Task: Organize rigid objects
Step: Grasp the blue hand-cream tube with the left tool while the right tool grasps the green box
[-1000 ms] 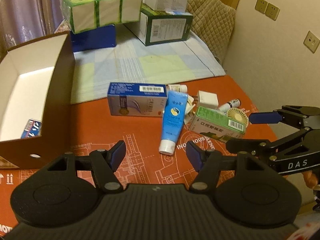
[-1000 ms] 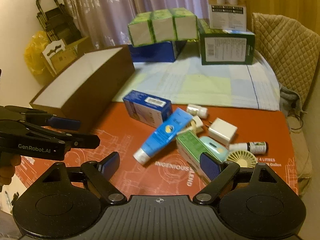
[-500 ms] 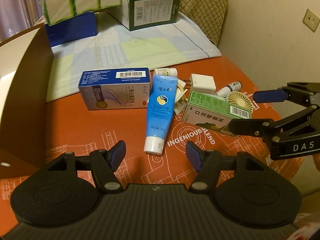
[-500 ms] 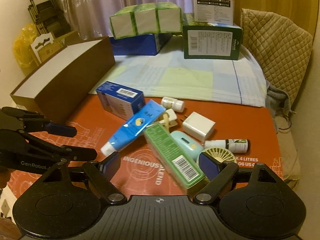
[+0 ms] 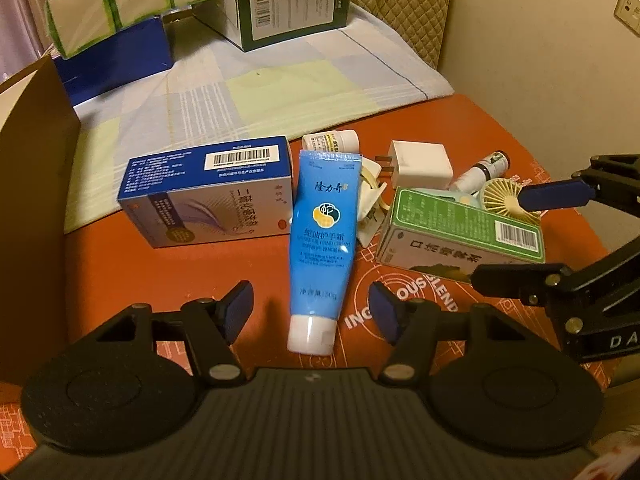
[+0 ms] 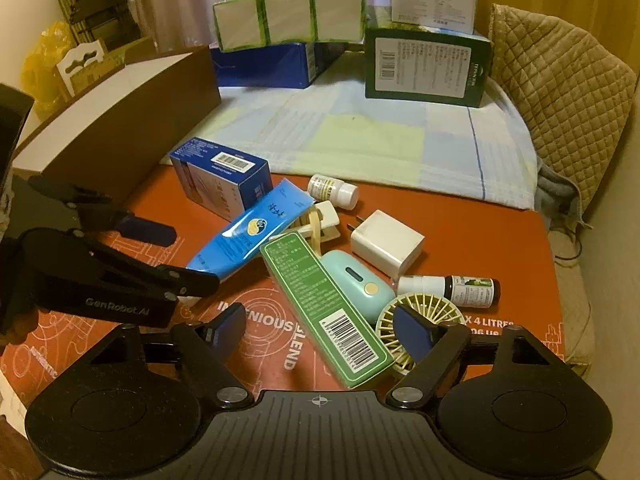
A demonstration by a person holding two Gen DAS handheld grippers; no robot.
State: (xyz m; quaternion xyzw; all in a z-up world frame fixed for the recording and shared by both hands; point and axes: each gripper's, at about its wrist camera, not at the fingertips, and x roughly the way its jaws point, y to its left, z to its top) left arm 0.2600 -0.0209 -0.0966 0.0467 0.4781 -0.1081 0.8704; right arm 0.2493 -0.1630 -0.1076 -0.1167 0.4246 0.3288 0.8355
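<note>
So both grippers are lined up on the clutter pile on the orange mat (image 5: 160,272), each picking its own target by the look of it. The left gripper (image 5: 310,312) has its fingers spread wide with the white cap end of the blue hand cream tube (image 5: 324,232) sitting right between them, nothing pinched yet. The tube lies flat, cap toward the gripper, so closing across the narrow cap end seems the easy grab.

The right gripper (image 6: 320,330) is also spread open, straddling the barcode end of the green box (image 6: 328,304). That box leans on the mint handheld fan (image 6: 360,284), so it sits tilted, and I'd guess lifting it could nudge the fan.

Other stuff is crowded in: the blue medicine box (image 5: 208,192) just beside the tube, a white charger plug (image 5: 420,164), a small white pill bottle (image 6: 334,190), a dark dropper bottle (image 6: 452,290) and a white clip (image 6: 320,224) wedged under the tube's crimped end.

The brown cardboard box (image 6: 120,120) sits at the left, presumably where everything is headed
</note>
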